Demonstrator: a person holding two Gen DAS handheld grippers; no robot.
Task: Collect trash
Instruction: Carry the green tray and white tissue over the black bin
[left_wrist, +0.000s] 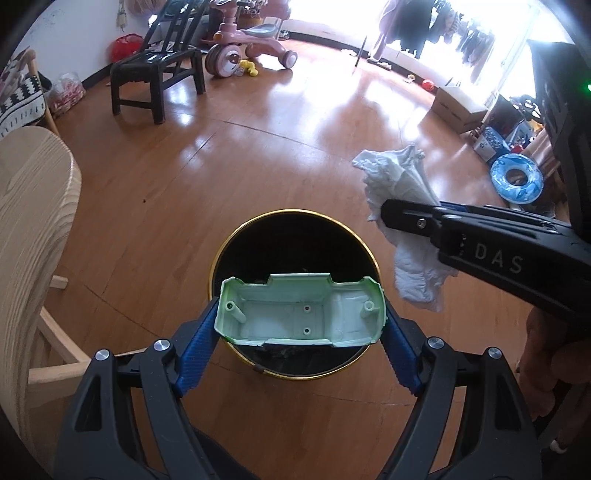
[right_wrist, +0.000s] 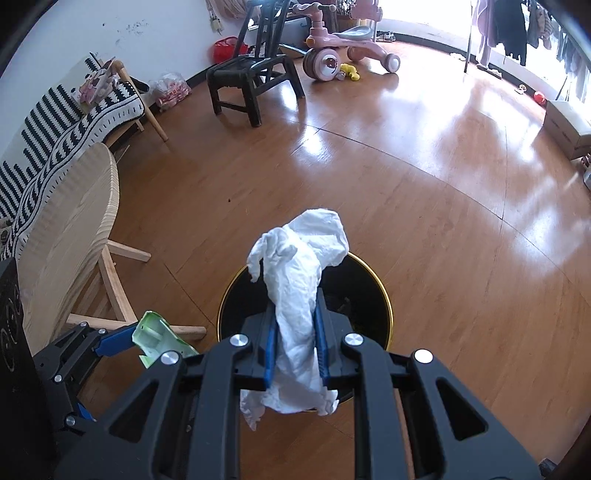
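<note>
A black round bin with a gold rim (left_wrist: 236, 236) (right_wrist: 384, 291) stands on the wooden floor below both grippers. My left gripper (left_wrist: 301, 314) is shut on a pale green plastic toy-car shell (left_wrist: 299, 314), held lengthwise between its blue pads over the bin's mouth. The same shell (right_wrist: 159, 341) shows at the lower left of the right wrist view. My right gripper (right_wrist: 295, 321) is shut on a crumpled white tissue (right_wrist: 301, 280) above the bin. From the left wrist view the tissue (left_wrist: 402, 206) hangs to the right of the bin.
A light wooden chair (left_wrist: 33, 236) (right_wrist: 70, 236) stands close on the left. Farther back are a dark wooden chair (left_wrist: 155, 70), a pink ride-on toy (left_wrist: 240, 48), a striped bench (right_wrist: 55, 133), boxes and a blue ring (left_wrist: 517, 179) at the right.
</note>
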